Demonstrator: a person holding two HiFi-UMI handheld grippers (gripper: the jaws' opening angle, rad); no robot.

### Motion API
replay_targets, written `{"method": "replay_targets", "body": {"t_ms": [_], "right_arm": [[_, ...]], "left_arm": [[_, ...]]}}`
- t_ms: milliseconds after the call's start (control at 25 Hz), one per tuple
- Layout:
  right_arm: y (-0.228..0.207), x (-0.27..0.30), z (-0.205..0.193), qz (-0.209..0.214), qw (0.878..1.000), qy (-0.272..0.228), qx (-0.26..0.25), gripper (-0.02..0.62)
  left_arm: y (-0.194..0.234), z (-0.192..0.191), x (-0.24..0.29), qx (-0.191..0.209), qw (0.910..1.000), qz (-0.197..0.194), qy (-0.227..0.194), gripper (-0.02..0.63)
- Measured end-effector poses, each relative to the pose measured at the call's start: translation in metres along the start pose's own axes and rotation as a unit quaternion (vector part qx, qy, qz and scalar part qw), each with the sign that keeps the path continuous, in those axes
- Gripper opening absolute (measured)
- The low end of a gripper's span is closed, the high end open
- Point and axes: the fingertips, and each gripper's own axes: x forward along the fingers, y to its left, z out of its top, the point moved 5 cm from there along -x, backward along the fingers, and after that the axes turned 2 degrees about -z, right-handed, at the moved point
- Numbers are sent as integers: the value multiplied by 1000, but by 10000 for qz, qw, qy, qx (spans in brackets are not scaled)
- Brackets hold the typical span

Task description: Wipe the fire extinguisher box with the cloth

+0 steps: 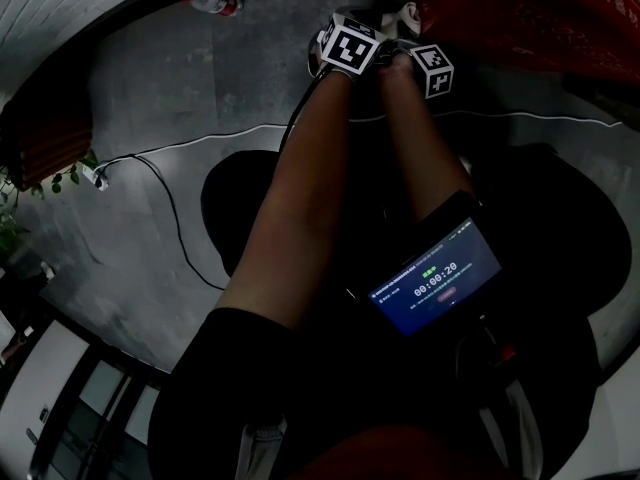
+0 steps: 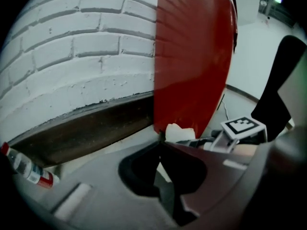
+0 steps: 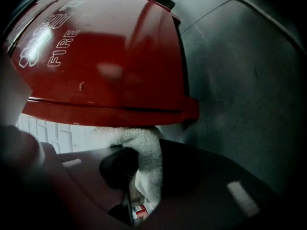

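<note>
The red fire extinguisher box (image 3: 105, 56) fills the right gripper view, with white "FIRE" lettering on its face. My right gripper (image 3: 144, 150) is shut on a white cloth (image 3: 148, 157), which is pressed against the box's lower edge. In the left gripper view the box's side (image 2: 192, 56) stands against a white brick wall (image 2: 76, 56). The cloth (image 2: 180, 132) and the right gripper's marker cube (image 2: 243, 125) lie just past my left gripper (image 2: 160, 145), whose jaws meet at the tips with nothing in them. In the head view both grippers' cubes (image 1: 348, 46) (image 1: 432, 68) sit side by side at the box (image 1: 530, 13).
A plastic bottle with a red cap (image 1: 210, 0) lies on the grey floor by the wall, the same bottle (image 2: 29, 169) showing low left in the left gripper view. A white cable (image 1: 180, 148) runs across the floor. A phone (image 1: 436, 278) on the person's right forearm shows a timer.
</note>
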Motion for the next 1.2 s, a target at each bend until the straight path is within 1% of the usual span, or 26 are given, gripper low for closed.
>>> {"method": "replay_targets", "body": {"t_ms": [80, 120, 160, 240, 360, 440, 560, 640, 720, 840, 920, 1000, 1080, 1120, 1160, 1200], "right_arm": [[-6, 1, -1, -55, 10000, 53, 19, 103], [-7, -1, -2, -59, 9999, 113, -67, 103], [-4, -3, -5, -21, 9995, 213, -249, 101], [11, -10, -17, 196, 9950, 511, -830, 101], [44, -22, -35, 608, 9795, 806, -1746, 100], [67, -29, -41, 880, 9646, 878, -2328, 101], [98, -42, -49, 1295, 9331, 1002, -3202, 101], [113, -54, -55, 1554, 9138, 1090, -3591, 103], [131, -68, -65, 1881, 8919, 1201, -3934, 103], [163, -97, -80, 2417, 8486, 1279, -4529, 103], [182, -120, -86, 2789, 8136, 1274, -4940, 103], [195, -141, -85, 3119, 7761, 1261, -5334, 103], [203, -160, -78, 3376, 7429, 1210, -5652, 103], [205, -169, -72, 3476, 7298, 1170, -5769, 103], [206, -178, -66, 3556, 7194, 1126, -5859, 103], [206, -187, -58, 3613, 7122, 1084, -5920, 103]], "left_arm": [[2, 4, -1, 46, 10000, 64, -44, 2], [4, 6, -2, 27, 9999, 106, -85, 2], [5, 7, -3, -33, 9998, 146, -107, 2], [9, 6, -8, -181, 9994, 263, -116, 2], [16, 6, -20, -395, 9978, 523, -125, 2], [21, 8, -31, -574, 9957, 660, -307, 2], [27, 11, -57, -661, 9919, 909, -585, 2], [30, 10, -77, -763, 9882, 1118, -719, 2], [35, 10, -96, -1006, 9813, 1364, -909, 2], [34, 14, -124, -1376, 9691, 1611, -1267, 2], [22, 20, -139, -1490, 9654, 1572, -1450, 2], [6, 20, -150, -1558, 9625, 1519, -1618, 2], [-10, 13, -156, -1719, 9559, 1531, -1824, 2], [-18, 8, -159, -1808, 9522, 1546, -1919, 2], [-27, 4, -161, -1855, 9498, 1549, -1990, 2], [-37, 1, -163, -1834, 9496, 1537, -2023, 2]]}}
